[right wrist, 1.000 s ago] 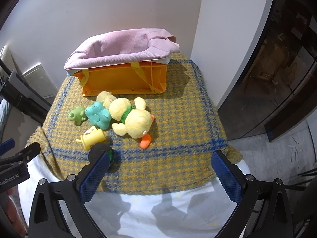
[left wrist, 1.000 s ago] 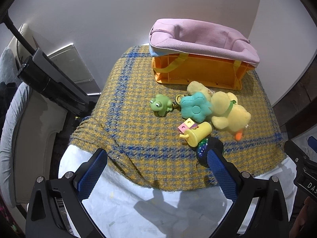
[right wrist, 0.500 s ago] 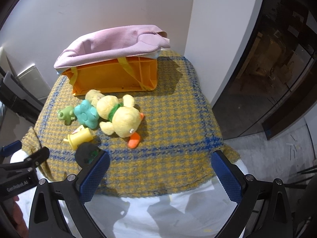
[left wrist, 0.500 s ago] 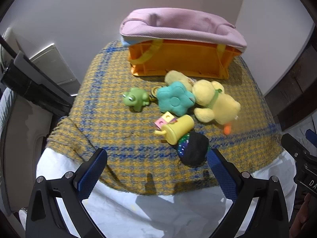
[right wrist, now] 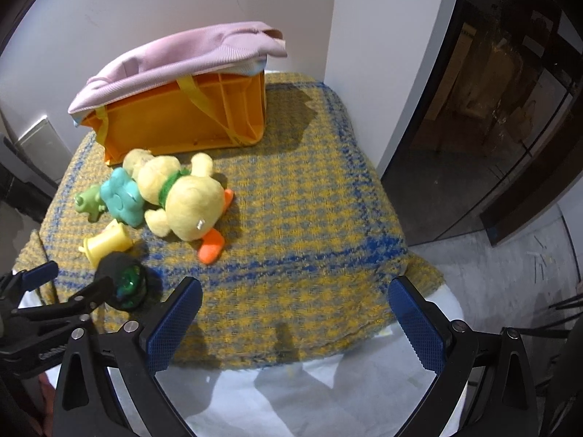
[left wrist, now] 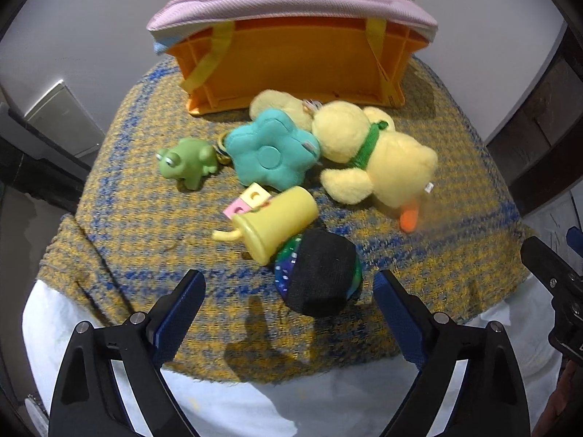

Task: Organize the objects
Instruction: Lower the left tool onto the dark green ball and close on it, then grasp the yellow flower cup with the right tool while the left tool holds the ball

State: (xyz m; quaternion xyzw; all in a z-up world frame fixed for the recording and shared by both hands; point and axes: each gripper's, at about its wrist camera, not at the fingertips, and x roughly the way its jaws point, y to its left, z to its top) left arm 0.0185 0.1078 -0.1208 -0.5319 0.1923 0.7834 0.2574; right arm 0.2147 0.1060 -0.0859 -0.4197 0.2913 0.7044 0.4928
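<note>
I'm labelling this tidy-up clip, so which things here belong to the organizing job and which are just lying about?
Part of the job:
plush duck
teal flower plush
green frog
yellow toy cup
black ball
orange basket
left gripper, open near the ball

Just there:
plaid cloth
pink bag draped over the basket
glass door

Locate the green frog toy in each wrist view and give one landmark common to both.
Left wrist view: the green frog toy sits left of centre on the checked cloth, just left of the teal flower cushion.
Right wrist view: the frog is at the far left, partly hidden behind the same cushion.
Shared landmark: the orange basket with its pink cover, behind the toys.
</note>
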